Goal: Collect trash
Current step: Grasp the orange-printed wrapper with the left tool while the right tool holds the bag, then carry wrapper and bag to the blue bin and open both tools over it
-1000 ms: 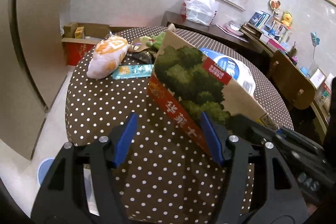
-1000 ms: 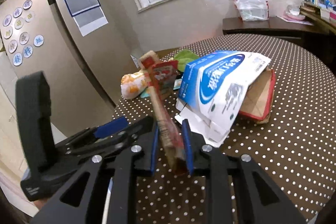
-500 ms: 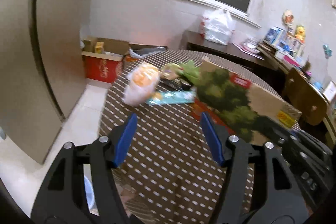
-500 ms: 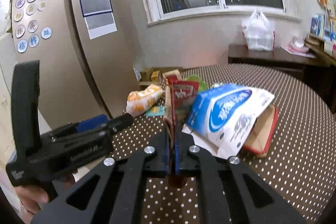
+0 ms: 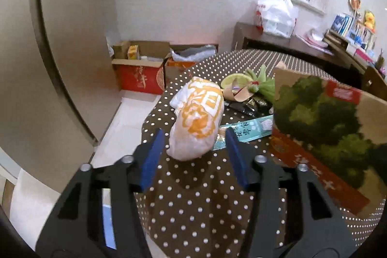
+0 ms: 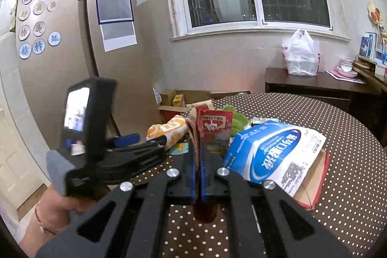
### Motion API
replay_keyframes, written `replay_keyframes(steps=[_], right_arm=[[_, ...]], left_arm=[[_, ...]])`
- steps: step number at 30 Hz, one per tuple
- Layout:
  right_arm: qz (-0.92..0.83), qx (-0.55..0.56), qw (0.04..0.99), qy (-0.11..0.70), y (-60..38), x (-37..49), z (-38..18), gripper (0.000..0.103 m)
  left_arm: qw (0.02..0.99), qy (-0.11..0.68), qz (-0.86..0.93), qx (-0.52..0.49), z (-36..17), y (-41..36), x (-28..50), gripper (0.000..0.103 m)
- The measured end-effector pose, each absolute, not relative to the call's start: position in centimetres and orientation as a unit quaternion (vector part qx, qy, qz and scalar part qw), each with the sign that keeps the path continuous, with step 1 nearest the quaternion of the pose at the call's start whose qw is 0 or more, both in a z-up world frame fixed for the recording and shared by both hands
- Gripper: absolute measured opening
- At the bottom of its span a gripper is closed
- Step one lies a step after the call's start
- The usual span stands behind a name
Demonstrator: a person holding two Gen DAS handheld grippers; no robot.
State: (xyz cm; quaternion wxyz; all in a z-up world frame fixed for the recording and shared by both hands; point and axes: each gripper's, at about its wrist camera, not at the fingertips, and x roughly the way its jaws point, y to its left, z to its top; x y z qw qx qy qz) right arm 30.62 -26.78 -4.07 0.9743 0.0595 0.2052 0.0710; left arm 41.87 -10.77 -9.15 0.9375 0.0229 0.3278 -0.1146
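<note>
A white-and-orange plastic bag [image 5: 198, 117] lies on the brown dotted table [image 5: 193, 204] near its left edge. My left gripper [image 5: 194, 137] is closing around the bag's near end, and its blue pads stand just clear of the bag on both sides. In the right wrist view the bag [image 6: 169, 129] shows past the left gripper [image 6: 145, 140]. My right gripper [image 6: 198, 144] is shut on the upright wall of a cardboard box [image 6: 314, 180] that holds a blue-and-white tissue pack [image 6: 273, 154]. The box [image 5: 326, 117] has a broccoli print.
A teal wrapper [image 5: 244, 132], a black wrapper [image 5: 249, 105] and green scraps [image 5: 261, 84] lie behind the bag. Red boxes [image 5: 140, 74] stand on the floor beyond the table's edge. A fridge [image 6: 60, 59] rises at left. A sideboard [image 6: 309, 86] bears a white bag [image 6: 300, 55].
My left gripper swung left, away from the box, up to the orange bag, and its jaws narrowed. My right gripper closed on the box wall and rolled upright.
</note>
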Motion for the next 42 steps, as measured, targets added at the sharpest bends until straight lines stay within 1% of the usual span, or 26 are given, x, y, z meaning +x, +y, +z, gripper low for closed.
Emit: replay_keyframes(steps=[2, 3, 4, 8, 18, 29, 33, 36, 39, 42], right_arm=[[0.071, 0.060, 0.974, 0.206, -26.8, 30.9, -3.8, 0.004], [0.069, 0.061, 0.974, 0.206, -26.8, 31.0, -3.8, 0.004], [0.067, 0.061, 0.974, 0.206, -26.8, 31.1, -3.8, 0.004], [0.063, 0.067, 0.974, 0.207, -26.8, 31.4, -3.7, 0.004], [0.049, 0.060, 0.979, 0.186, -26.3, 29.8, -2.8, 0.004], [0.053, 0.036, 0.990, 0.123, -24.9, 24.9, 2.1, 0.003], [0.085, 0.031, 0.988, 0.123, -22.9, 24.1, 3.0, 0.003], [0.122, 0.026, 0.983, 0.131, -20.2, 24.0, 3.2, 0.003], [0.164, 0.018, 0.976, 0.145, -16.5, 24.4, 2.8, 0.003], [0.205, 0.014, 0.965, 0.166, -12.6, 25.3, 2.0, 0.003]], left_arm=[[0.937, 0.328, -0.115, 0.026, -9.2, -11.1, 42.4, 0.050], [0.937, 0.328, -0.114, 0.029, -9.3, -11.4, 42.6, 0.046], [0.936, 0.332, -0.115, 0.034, -9.4, -11.6, 42.8, 0.029], [0.937, 0.328, -0.119, 0.029, -9.3, -11.7, 41.7, 0.020], [0.954, 0.270, -0.132, 0.004, -6.2, -10.5, 35.0, 0.017], [0.959, 0.222, -0.172, -0.042, -2.3, -7.9, 29.0, 0.017], [0.962, 0.210, -0.166, -0.061, -1.6, -4.9, 27.2, 0.017], [0.965, 0.211, -0.140, -0.071, -1.9, -1.2, 26.0, 0.017], [0.967, 0.216, -0.108, -0.080, -2.6, 2.5, 25.2, 0.017], [0.966, 0.236, -0.055, -0.087, -4.6, 7.0, 25.1, 0.017]])
